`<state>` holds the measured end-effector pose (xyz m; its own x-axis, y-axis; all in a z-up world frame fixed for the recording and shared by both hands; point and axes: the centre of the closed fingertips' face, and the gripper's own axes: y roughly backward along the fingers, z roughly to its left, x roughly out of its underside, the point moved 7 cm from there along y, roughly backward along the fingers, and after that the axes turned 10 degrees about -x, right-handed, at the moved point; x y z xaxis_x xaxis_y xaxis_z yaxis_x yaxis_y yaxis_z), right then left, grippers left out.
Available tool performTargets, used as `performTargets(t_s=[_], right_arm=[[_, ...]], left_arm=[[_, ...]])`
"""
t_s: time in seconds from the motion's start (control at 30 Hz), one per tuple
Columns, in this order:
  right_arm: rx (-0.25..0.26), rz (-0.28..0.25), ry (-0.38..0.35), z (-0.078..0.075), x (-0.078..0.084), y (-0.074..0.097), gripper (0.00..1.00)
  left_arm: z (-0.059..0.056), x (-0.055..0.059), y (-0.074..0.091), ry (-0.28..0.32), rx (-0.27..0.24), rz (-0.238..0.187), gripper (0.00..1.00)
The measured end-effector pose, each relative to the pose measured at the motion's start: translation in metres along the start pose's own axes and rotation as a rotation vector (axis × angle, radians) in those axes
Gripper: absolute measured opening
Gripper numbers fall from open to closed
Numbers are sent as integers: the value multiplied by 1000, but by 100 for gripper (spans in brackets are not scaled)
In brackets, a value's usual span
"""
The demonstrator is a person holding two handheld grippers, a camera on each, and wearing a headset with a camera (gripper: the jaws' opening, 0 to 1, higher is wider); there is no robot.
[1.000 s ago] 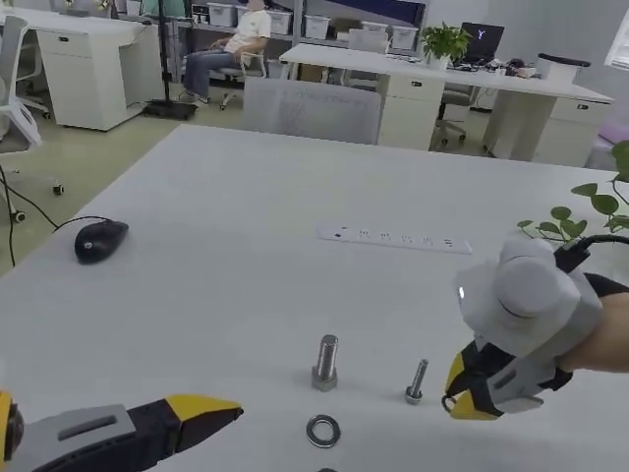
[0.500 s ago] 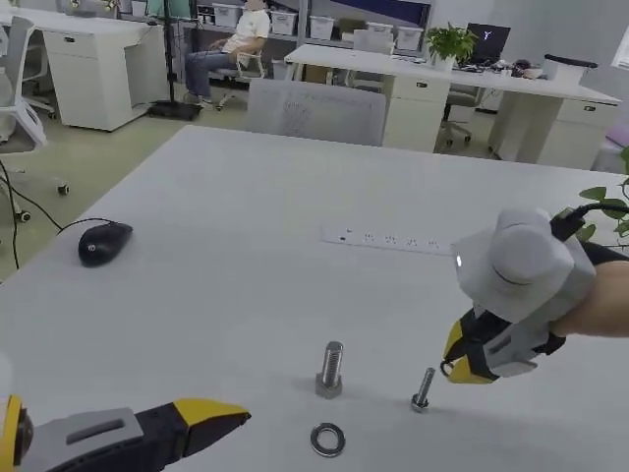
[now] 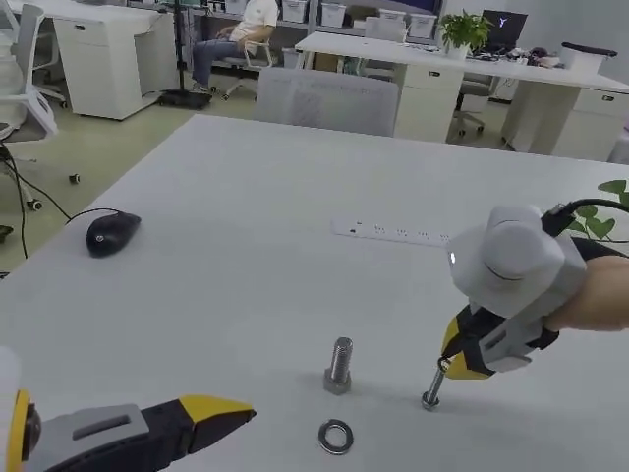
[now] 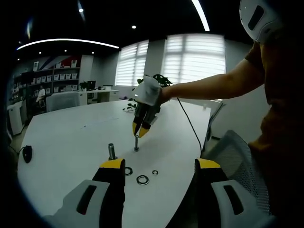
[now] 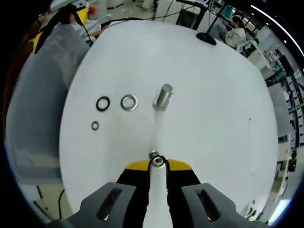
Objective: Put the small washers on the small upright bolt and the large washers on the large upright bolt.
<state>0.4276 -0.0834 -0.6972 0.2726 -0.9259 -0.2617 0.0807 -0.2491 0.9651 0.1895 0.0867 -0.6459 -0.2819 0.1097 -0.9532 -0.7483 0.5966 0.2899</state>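
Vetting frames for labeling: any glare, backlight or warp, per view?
Head view: even, soft light; right gripper slightly soft. Left gripper view: backlit by bright windows, room dim, edges bent. Right gripper view: table washed out, strong fisheye curve.

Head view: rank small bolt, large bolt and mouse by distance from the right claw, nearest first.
1. small bolt: just under the tips of the right claw, which is shut on a small washer.
2. large bolt: upright, off to the claw's left.
3. mouse: far left, well beyond the large bolt.
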Motion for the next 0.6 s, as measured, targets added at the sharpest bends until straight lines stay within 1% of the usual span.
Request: performTargets(t_s=[0.07, 0.17, 0.33, 0.6], right_arm=[[0, 10, 8, 0, 1, -2, 12], [-3, 12, 9, 0, 2, -4, 12], [-9, 18, -2, -2, 5, -9, 12], [-22, 15, 3, -3, 9, -24, 13]], left_arm=[[1, 0, 0, 2, -2, -1, 58], [2, 0, 0, 4, -4, -2, 58], [3, 2, 0, 7, -7, 0, 58], [4, 5, 0, 18, -12, 4, 58]])
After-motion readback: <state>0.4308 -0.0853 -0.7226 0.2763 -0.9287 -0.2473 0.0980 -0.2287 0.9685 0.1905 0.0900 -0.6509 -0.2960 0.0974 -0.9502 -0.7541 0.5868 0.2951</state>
